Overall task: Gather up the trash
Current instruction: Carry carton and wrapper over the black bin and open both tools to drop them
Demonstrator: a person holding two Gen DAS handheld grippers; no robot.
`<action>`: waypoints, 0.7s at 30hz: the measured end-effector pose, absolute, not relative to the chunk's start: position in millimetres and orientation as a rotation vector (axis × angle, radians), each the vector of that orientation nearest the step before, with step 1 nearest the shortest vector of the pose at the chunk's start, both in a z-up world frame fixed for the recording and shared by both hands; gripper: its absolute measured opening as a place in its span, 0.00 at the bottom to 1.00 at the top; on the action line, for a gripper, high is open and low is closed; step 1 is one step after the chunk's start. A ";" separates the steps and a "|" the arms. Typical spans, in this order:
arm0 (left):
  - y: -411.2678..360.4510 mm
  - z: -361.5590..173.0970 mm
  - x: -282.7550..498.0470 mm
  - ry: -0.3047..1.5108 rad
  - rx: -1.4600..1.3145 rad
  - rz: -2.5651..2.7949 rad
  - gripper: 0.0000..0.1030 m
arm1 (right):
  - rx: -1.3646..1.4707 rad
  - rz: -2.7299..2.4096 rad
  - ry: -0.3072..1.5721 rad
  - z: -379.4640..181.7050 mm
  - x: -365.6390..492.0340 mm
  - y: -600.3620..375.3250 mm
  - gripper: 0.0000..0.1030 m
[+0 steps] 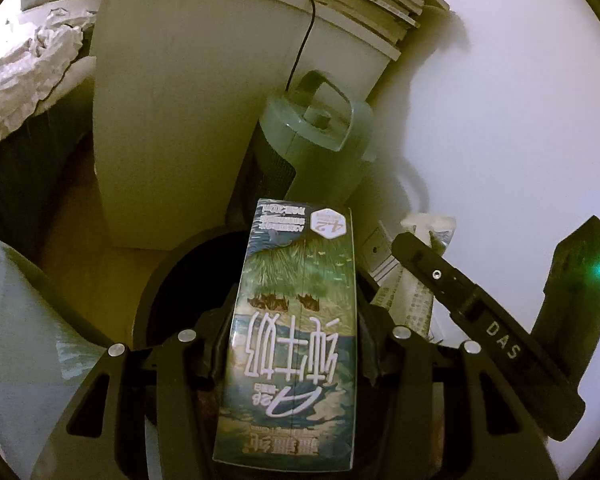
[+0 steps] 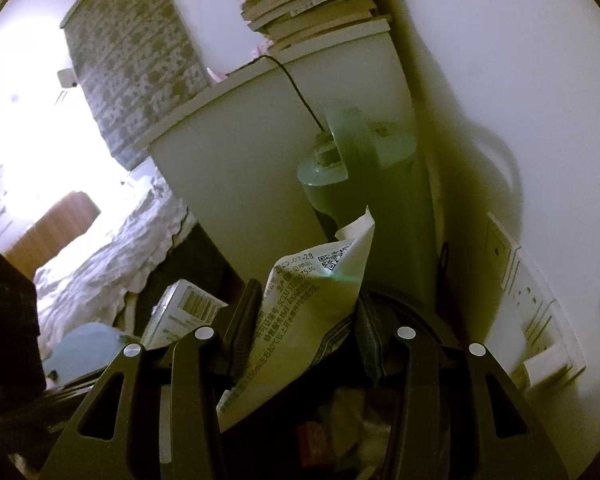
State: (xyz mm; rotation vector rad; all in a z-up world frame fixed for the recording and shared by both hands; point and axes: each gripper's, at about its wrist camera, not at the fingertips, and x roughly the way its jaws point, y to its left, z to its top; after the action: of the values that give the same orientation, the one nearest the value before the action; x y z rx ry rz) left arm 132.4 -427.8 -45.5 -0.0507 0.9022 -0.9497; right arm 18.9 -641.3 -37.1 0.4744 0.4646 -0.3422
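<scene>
A milk carton [image 1: 296,332] is clamped in the left gripper [image 1: 294,344] over the black bin [image 1: 168,280], while the right gripper [image 2: 300,344] pinches a crumpled wrapper [image 2: 304,312].

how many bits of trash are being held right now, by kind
milk carton, held in the left gripper: 1
printed paper packet, held in the right gripper: 1
total: 2
</scene>
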 end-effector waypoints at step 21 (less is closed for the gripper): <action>-433.0 -47.6 138.3 0.916 -0.043 -0.929 0.70 | 0.511 -0.342 0.483 -39.5 19.6 -645.2 0.54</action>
State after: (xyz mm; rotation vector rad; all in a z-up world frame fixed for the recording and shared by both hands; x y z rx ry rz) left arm 138.3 -433.0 -47.6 -0.0430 0.9163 -0.9291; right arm 19.6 -645.2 -39.5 0.5108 0.4833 -0.3424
